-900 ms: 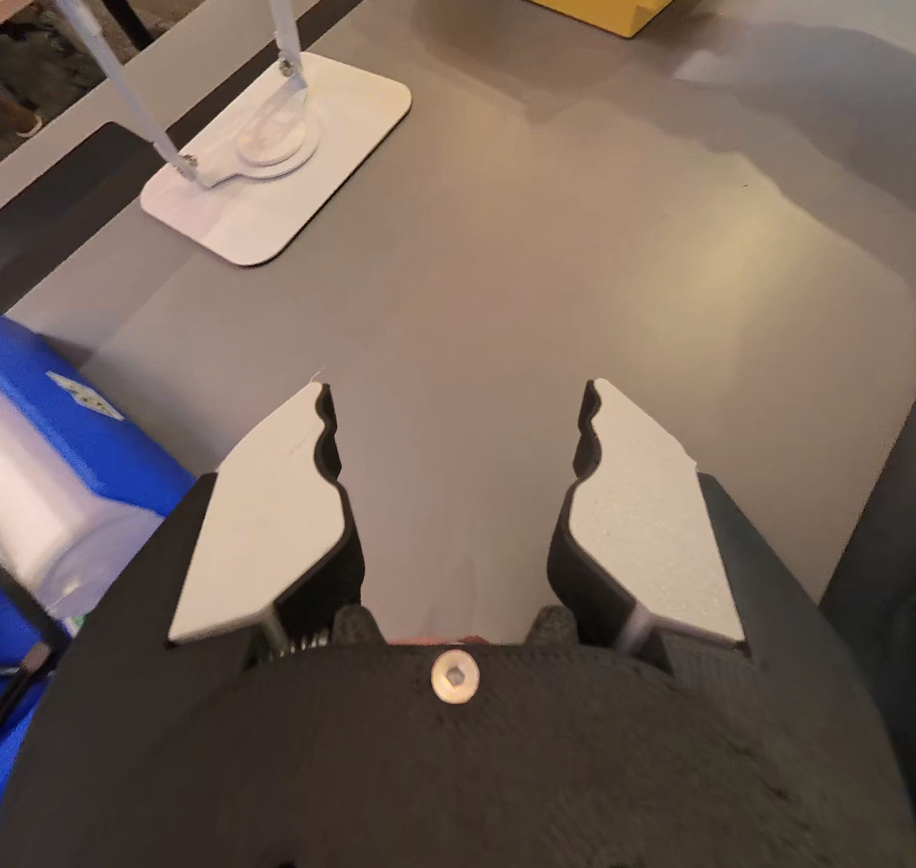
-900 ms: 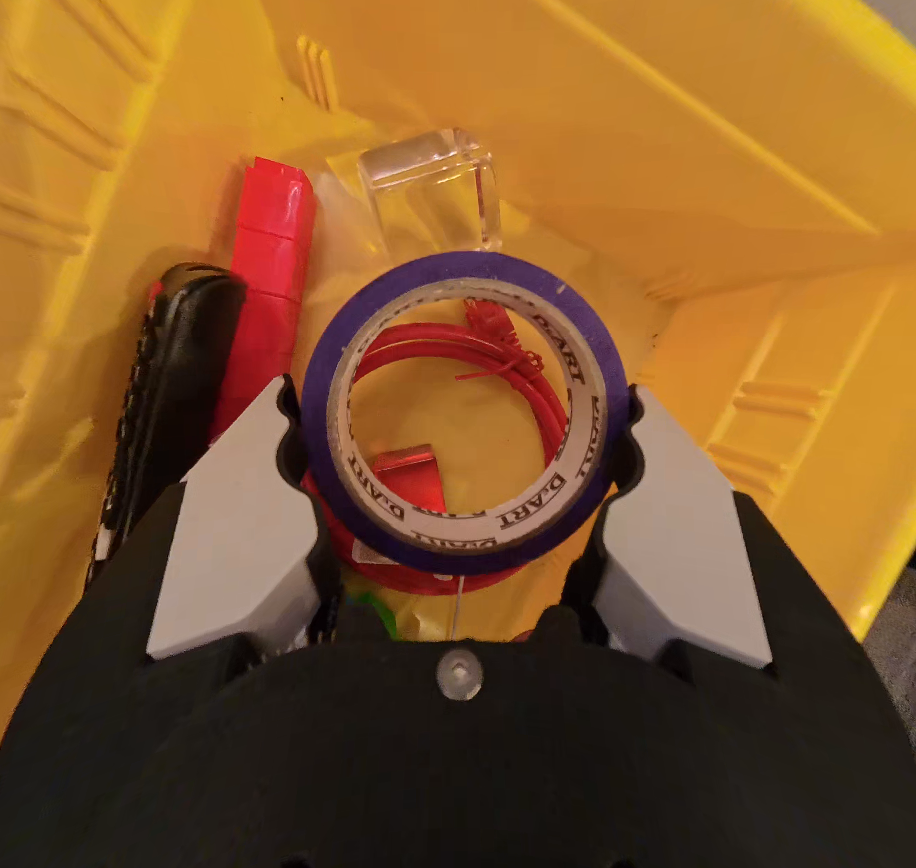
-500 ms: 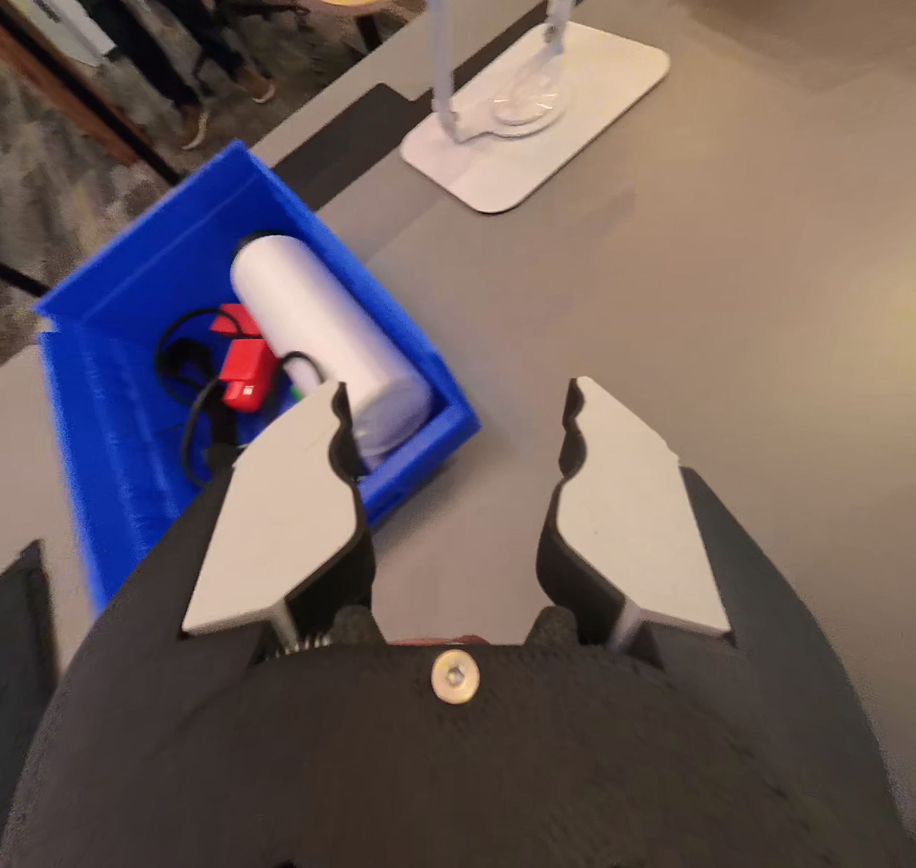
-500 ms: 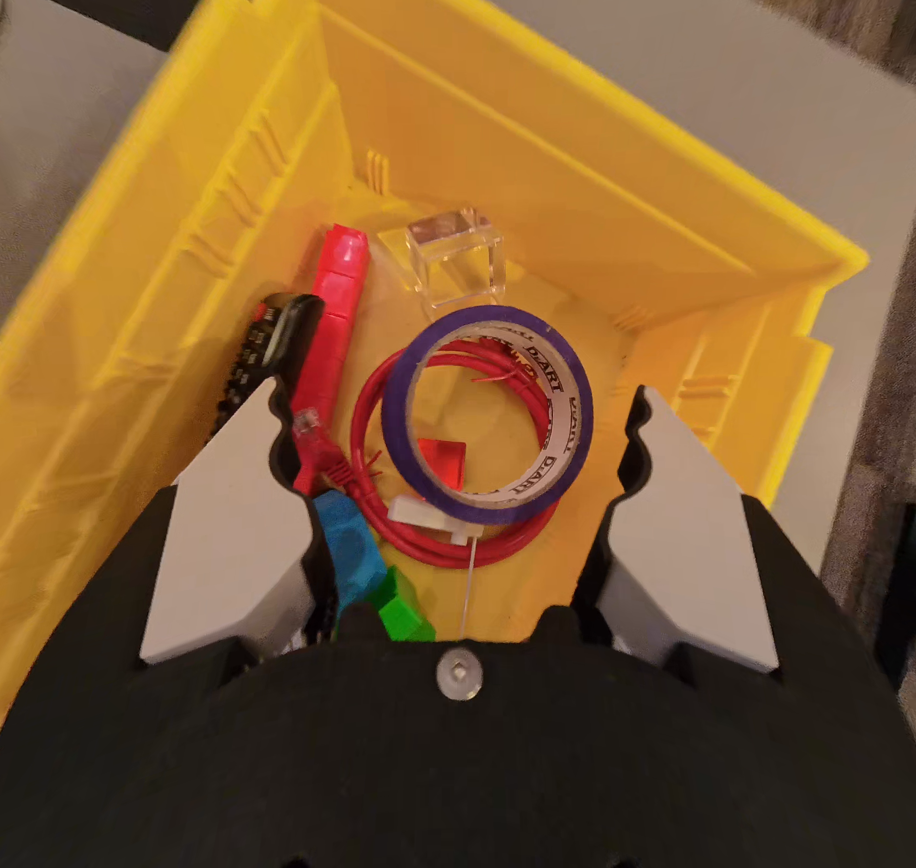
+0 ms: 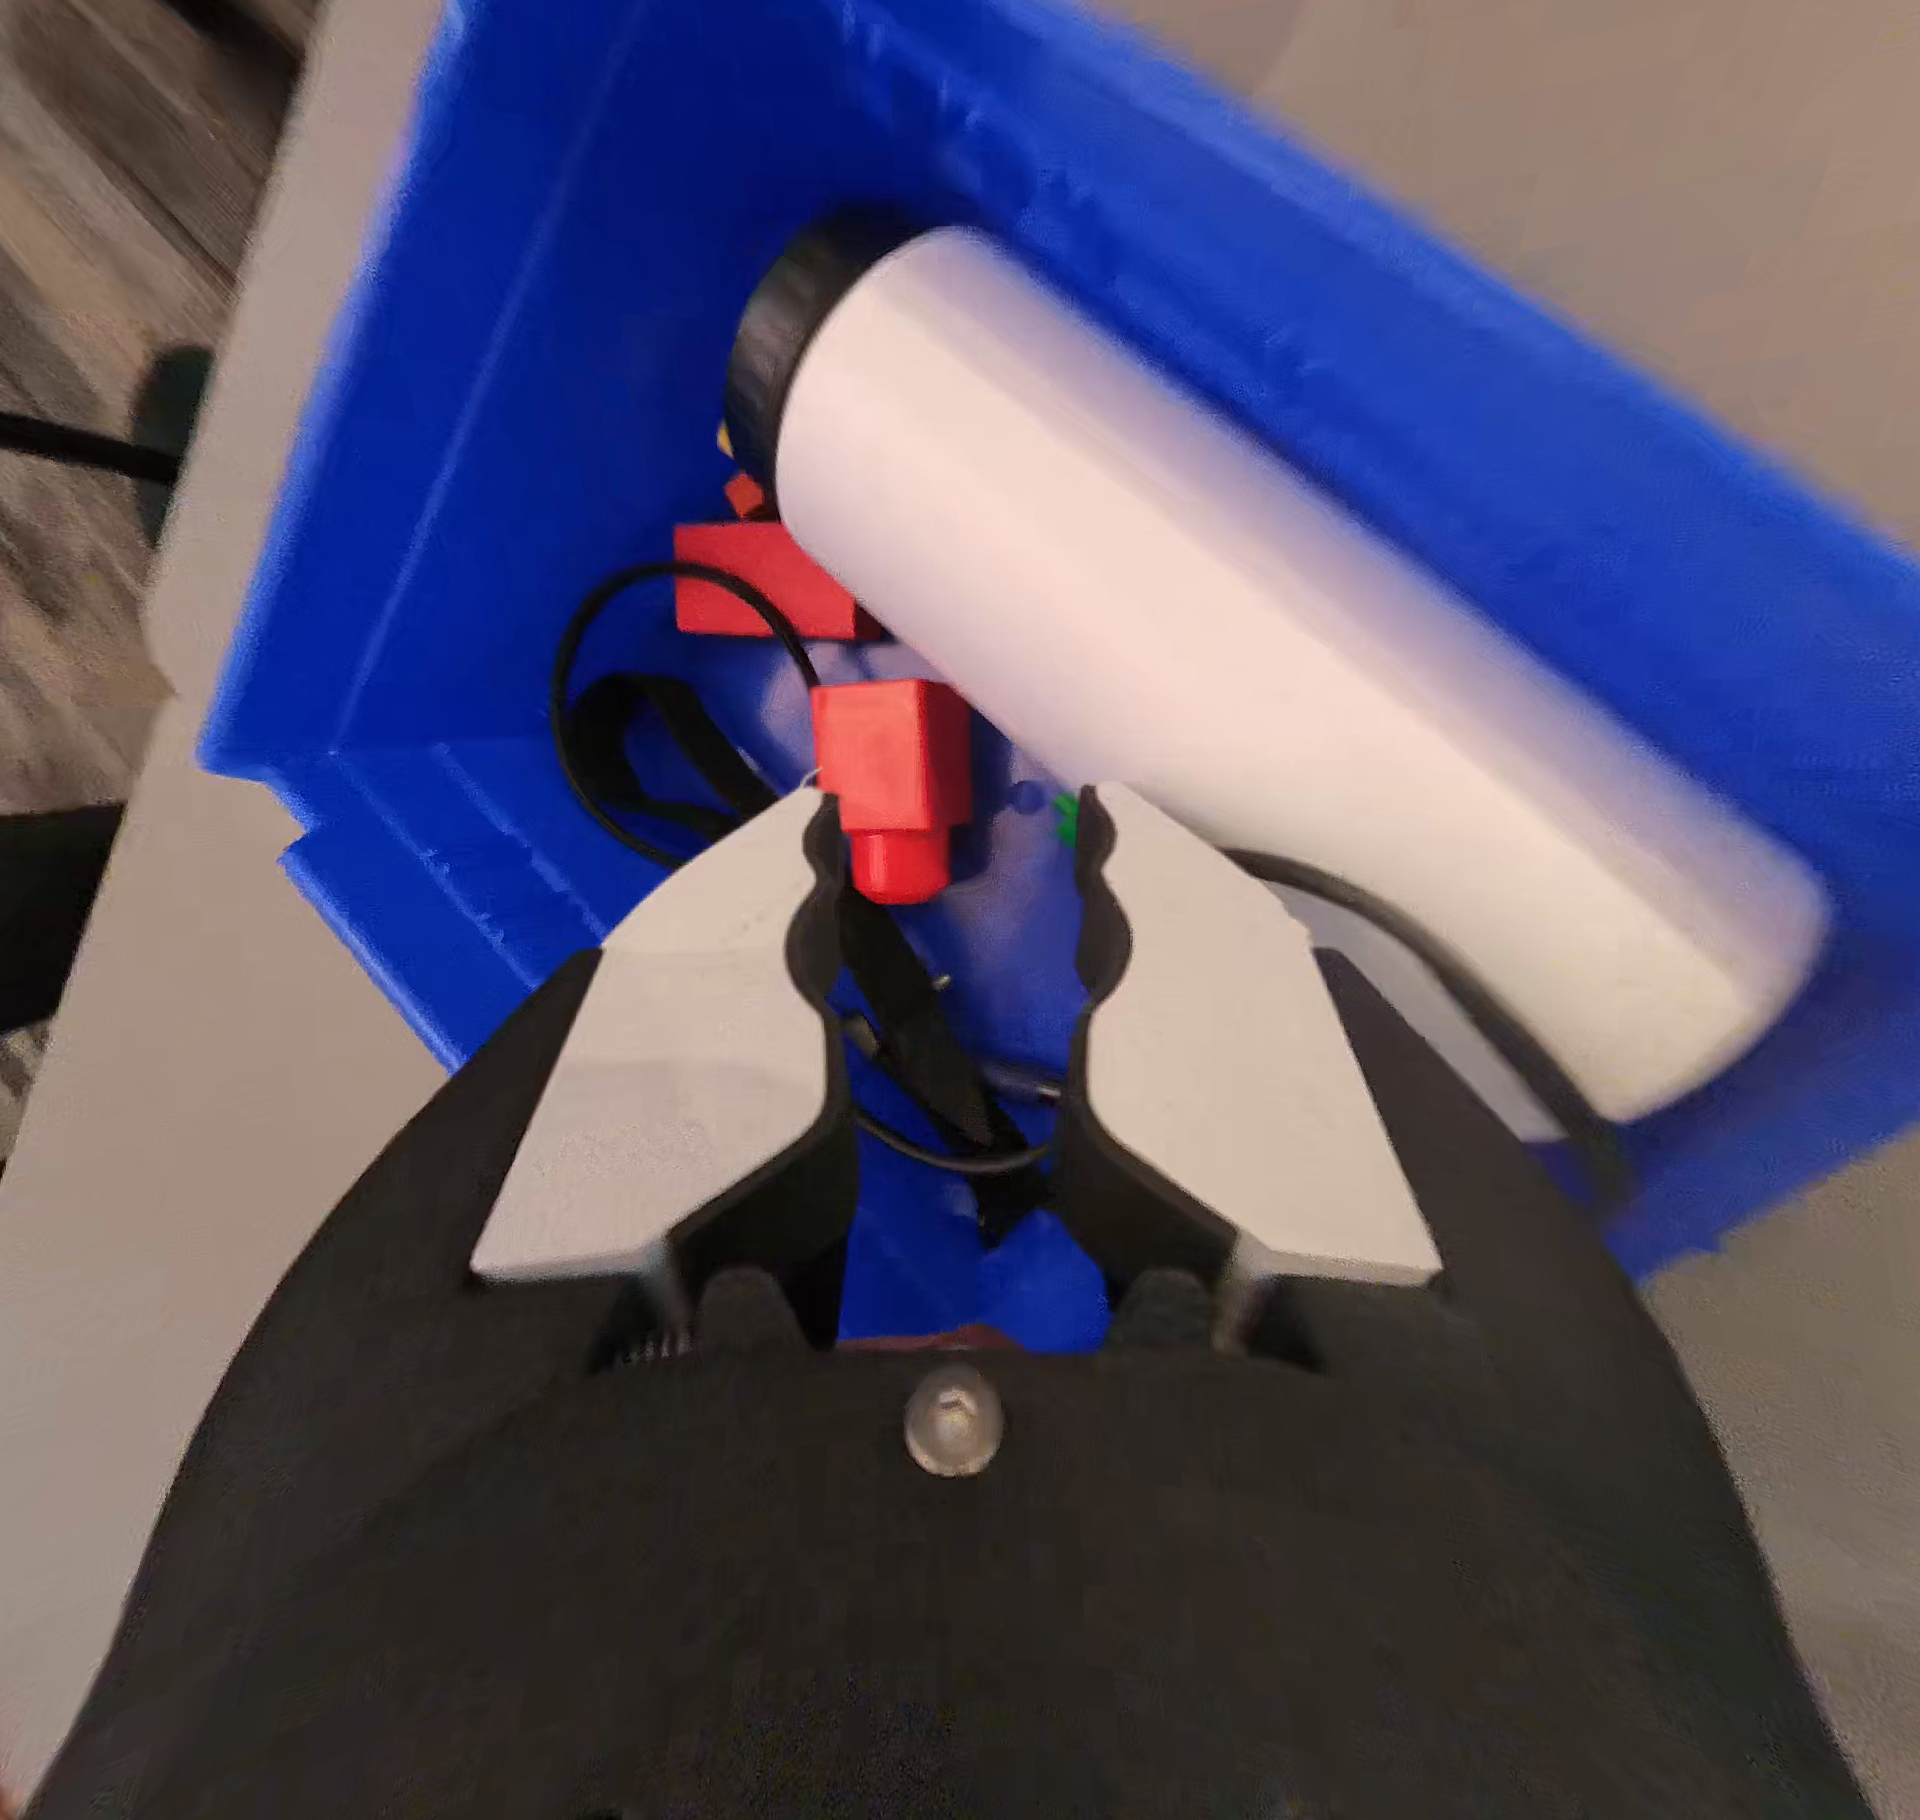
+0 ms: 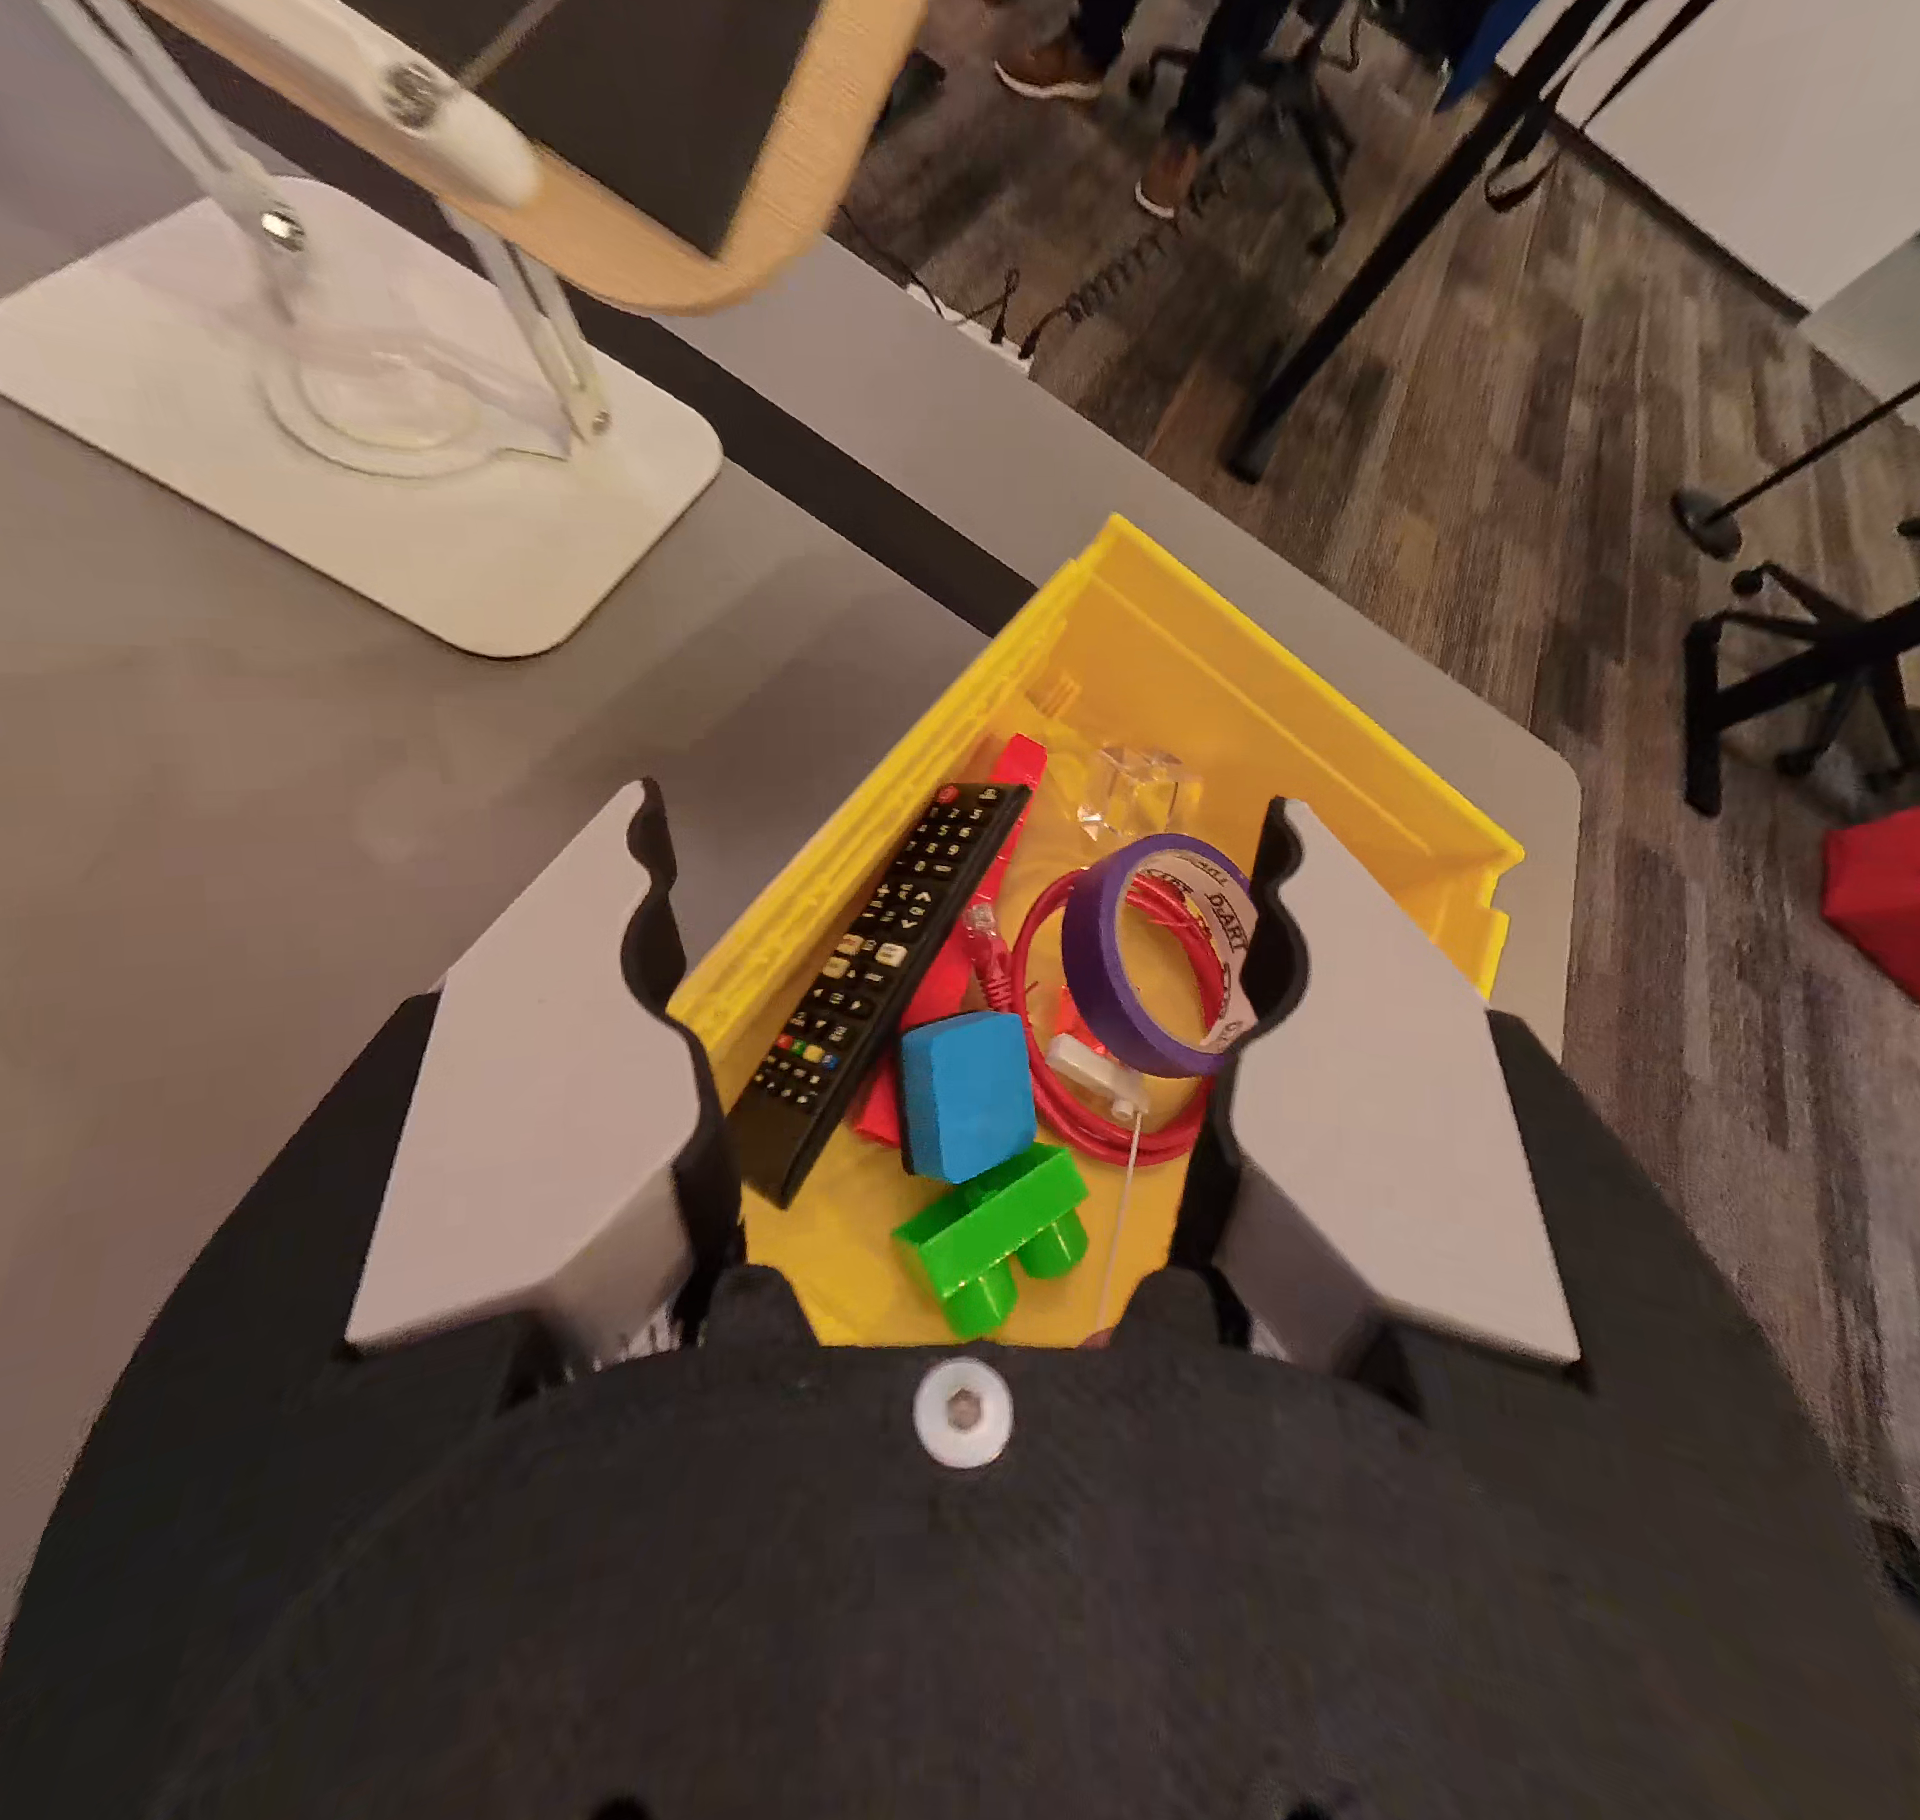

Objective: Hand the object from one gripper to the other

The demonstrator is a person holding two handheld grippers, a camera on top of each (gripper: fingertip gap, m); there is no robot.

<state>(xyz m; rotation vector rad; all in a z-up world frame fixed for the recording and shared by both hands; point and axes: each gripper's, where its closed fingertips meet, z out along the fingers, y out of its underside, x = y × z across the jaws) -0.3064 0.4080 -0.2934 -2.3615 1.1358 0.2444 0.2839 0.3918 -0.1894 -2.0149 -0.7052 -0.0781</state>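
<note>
Red block point(image 5: 896, 771) in the blue bin point(image 5: 1455, 336), peg end toward the camera, wedged beside a white cylinder point(image 5: 1247, 690) and over a loop of black cable point(image 5: 578, 700); judged the likeliest piece for the hand-over. Left hand-held gripper point(image 5: 951, 814) just short of it, jaws parted to a narrow gap, nothing between them, left tip about level with the block's near corner. For a clean pick: widen the gap first, centre on the block's square body rather than the round peg, go down past the cable without hooking it, keep clear of the cylinder, then close squarely on two flat faces. Farther along the tabletop point(image 6: 312, 887), right hand-held gripper point(image 6: 961, 814) spread wide and empty above the yellow bin point(image 6: 1299, 690), with a remote control point(image 6: 883, 970), purple tape roll point(image 6: 1101, 970) and green block point(image 6: 987, 1240) below; best brought to mid-table to receive.
</note>
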